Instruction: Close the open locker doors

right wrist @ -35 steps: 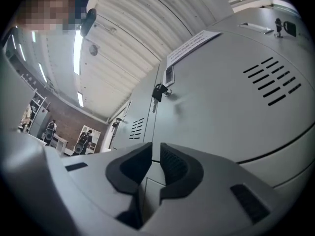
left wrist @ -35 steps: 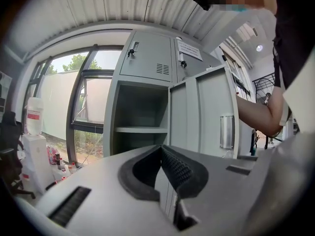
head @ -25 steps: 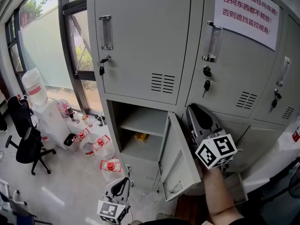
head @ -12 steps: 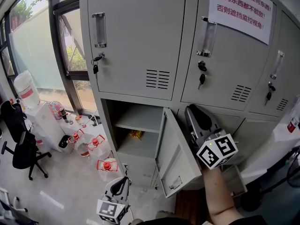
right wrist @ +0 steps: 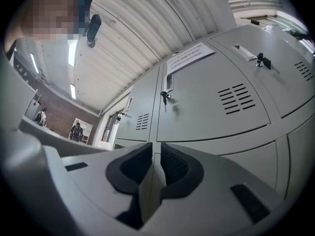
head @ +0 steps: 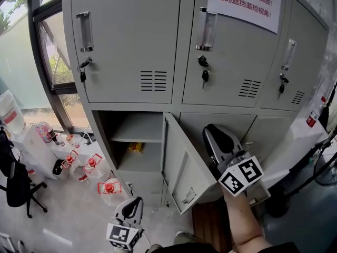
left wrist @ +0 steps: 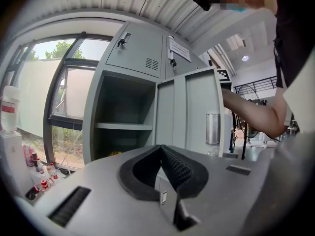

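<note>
The grey locker bank shows three upper doors, all closed, each with one clear handle and one key hanging from its lock. One white notice printed in red sits on the middle upper door, at 1 o'clock in the head view.

In the lower row one door stands open. This open door lies just below the centre of the head view, swung out from the right side of the left-hand compartment. It is pale grey sheet metal, its inner face has a raised panel, and a small latch plate sits near the bottom of its free edge. The compartment at its 9 o'clock has one shelf, with one small yellow thing below it.

There are two grippers. The right gripper is at 3 o'clock of the open door, close to its outer face, with its fingers clenched together. The left gripper hangs low at 7 o'clock, well apart from the door, its fingers also clenched at the tips.

At least three red-capped bottles stand on the floor at 8 o'clock.
</note>
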`<control>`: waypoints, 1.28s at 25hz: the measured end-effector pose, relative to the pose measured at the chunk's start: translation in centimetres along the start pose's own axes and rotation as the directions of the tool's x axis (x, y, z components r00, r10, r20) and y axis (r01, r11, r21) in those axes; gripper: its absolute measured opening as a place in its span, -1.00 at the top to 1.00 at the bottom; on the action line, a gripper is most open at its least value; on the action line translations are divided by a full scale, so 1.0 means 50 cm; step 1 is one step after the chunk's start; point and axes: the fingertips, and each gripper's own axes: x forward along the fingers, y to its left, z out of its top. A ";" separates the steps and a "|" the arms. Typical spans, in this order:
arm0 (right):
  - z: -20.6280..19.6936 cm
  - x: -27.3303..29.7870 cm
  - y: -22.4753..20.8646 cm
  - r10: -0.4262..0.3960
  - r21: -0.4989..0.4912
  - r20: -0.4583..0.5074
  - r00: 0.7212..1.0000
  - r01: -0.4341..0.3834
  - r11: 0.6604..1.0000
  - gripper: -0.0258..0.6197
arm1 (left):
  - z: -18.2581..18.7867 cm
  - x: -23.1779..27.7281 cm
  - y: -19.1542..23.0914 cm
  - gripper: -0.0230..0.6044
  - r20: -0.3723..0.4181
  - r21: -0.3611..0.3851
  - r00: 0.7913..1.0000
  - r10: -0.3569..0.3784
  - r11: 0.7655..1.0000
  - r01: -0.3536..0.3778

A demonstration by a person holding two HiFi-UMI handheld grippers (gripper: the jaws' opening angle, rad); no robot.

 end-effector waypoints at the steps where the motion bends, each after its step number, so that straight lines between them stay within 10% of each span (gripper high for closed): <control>1: -0.003 -0.012 0.002 -0.008 -0.002 -0.005 1.000 0.008 1.000 0.73 | -0.001 0.003 -0.002 0.90 0.000 -0.002 1.000 -0.014 1.000 0.014; 32: -0.225 -0.372 0.124 -0.215 0.127 -0.182 0.959 0.240 0.962 0.72 | -0.077 0.012 -0.167 0.90 -0.121 -0.044 0.920 -0.374 0.928 0.371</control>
